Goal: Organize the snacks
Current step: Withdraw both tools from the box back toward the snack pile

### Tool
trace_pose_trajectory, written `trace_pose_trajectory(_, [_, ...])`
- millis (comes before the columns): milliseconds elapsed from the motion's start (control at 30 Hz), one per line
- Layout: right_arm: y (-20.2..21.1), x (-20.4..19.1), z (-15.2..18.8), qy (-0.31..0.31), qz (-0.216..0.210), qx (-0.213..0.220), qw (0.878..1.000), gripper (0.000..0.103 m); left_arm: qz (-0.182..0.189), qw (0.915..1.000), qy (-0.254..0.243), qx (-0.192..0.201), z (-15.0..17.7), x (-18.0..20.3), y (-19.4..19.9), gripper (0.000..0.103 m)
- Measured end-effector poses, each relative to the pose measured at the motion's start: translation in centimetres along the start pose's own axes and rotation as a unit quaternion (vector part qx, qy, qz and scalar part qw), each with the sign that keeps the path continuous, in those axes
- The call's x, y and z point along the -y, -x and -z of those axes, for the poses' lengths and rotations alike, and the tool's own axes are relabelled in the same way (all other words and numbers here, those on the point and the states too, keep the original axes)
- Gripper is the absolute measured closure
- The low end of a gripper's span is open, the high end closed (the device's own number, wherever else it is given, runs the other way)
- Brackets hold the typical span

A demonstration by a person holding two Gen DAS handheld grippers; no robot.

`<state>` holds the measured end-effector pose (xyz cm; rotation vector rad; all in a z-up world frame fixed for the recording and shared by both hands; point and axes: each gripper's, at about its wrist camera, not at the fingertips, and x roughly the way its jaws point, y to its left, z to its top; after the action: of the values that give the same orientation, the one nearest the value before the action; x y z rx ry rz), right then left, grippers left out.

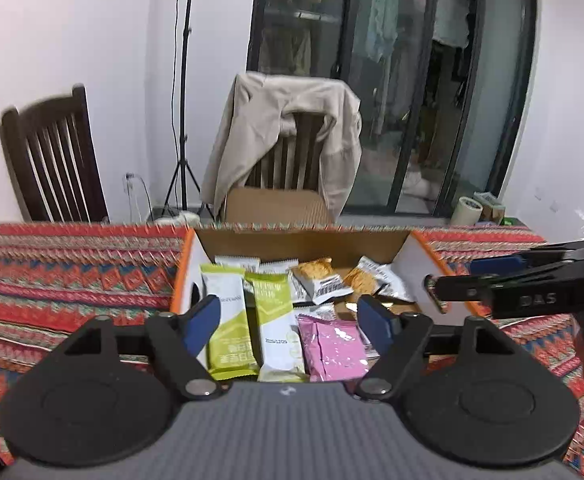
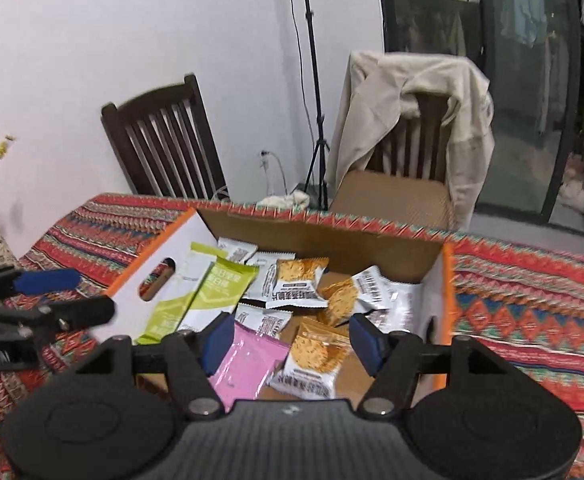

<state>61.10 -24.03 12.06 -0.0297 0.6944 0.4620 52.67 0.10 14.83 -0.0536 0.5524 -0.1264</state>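
The left tool (image 1: 290, 320) stood with its two blue fingers apart and held nothing. Straight in front of it, between the fingers, was the open cardboard box (image 1: 303, 240) with orange edges, resting on the desk (image 1: 72, 276) under a patterned red cloth. Just ahead of the left finger lay two green packets (image 1: 228, 320) side by side, and next to them, toward the right finger, a pink packet (image 1: 333, 348). Farther from the tool, near the far wall of the box, were white packets with orange crackers (image 1: 319, 276).

The right tool (image 2: 292, 340) was also spread apart and empty, hanging over the near side of the same box (image 2: 331, 232). The pink packet (image 2: 248, 364) was just beside its left finger, and one cracker packet (image 2: 313, 360) lay between the fingers, below them. In the left view, the right tool (image 1: 437, 294) appeared to the right of the box, above the cloth.

Behind the desk stood two dark chairs (image 1: 52, 152), one covered by a beige jacket (image 1: 284, 128).
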Motion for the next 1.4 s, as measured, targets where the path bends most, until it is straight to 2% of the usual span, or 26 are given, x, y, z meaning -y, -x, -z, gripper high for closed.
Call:
trace_pose_trajectory(100, [4.7,-0.3,0.7,0.011,0.011,0.020,1.000,0.035,0.007,0.9995,-0.020,0.023,-0.1,0.4,4.5,0.018])
trace_pose_trajectory(167, [8.1,-0.5,1.4,0.019,0.019,0.034,0.999,0.027,0.010,0.9988,-0.031,0.036,0.2,0.8,7.4,0.016])
trace_pose_trajectory(300, [15.0,-1.2,4.0,0.034,0.028,0.064,0.997,0.023,0.016,0.9971,-0.033,0.066,1.8,1.8,12.8,0.010])
trace_pose_trajectory(333, [16.7,-1.3,4.9,0.036,0.027,0.074,0.996,0.018,0.018,0.9967,-0.031,0.073,2.4,2.0,14.0,0.009])
trace_pose_trajectory(367, [18.4,-1.5,5.9,0.037,0.028,0.088,0.995,0.015,0.020,0.9963,-0.029,0.079,3.1,2.3,15.2,0.009])
trace_pose_trajectory(500, [23.7,-2.7,9.8,0.046,0.043,0.125,0.990,0.014,0.011,0.9944,-0.033,0.100,6.7,3.8,19.5,0.003])
trace_pose_trajectory(633, [28.4,-4.0,14.8,0.044,0.038,0.161,0.985,0.007,-0.012,0.9923,-0.043,0.116,11.5,5.3,23.0,0.002])
trace_pose_trajectory(733, [31.0,-5.2,19.0,0.044,0.043,0.183,0.981,0.006,-0.025,0.9907,-0.042,0.127,15.1,6.4,25.2,0.000])
trace_pose_trajectory(900, [33.0,-7.3,26.1,0.049,0.064,0.207,0.975,0.000,-0.022,0.9913,-0.026,0.127,20.1,7.2,27.5,0.000])
trace_pose_trajectory(1033, [33.0,-8.9,31.4,0.048,0.085,0.215,0.972,0.000,-0.027,0.9944,-0.019,0.101,23.7,7.2,27.8,0.000])
trace_pose_trajectory(1100, [32.3,-9.3,33.6,0.032,0.082,0.204,0.975,0.000,-0.035,0.9963,-0.017,0.077,25.3,7.0,27.3,0.000])
trace_pose_trajectory(1233, [30.2,-9.8,37.2,-0.008,0.069,0.155,0.985,0.000,-0.039,0.9987,0.002,0.033,27.6,6.3,26.6,0.000])
trace_pose_trajectory(1400, [28.8,-10.3,39.3,-0.028,0.060,0.124,0.990,0.000,-0.043,0.9988,0.004,0.022,28.3,6.0,26.2,0.000])
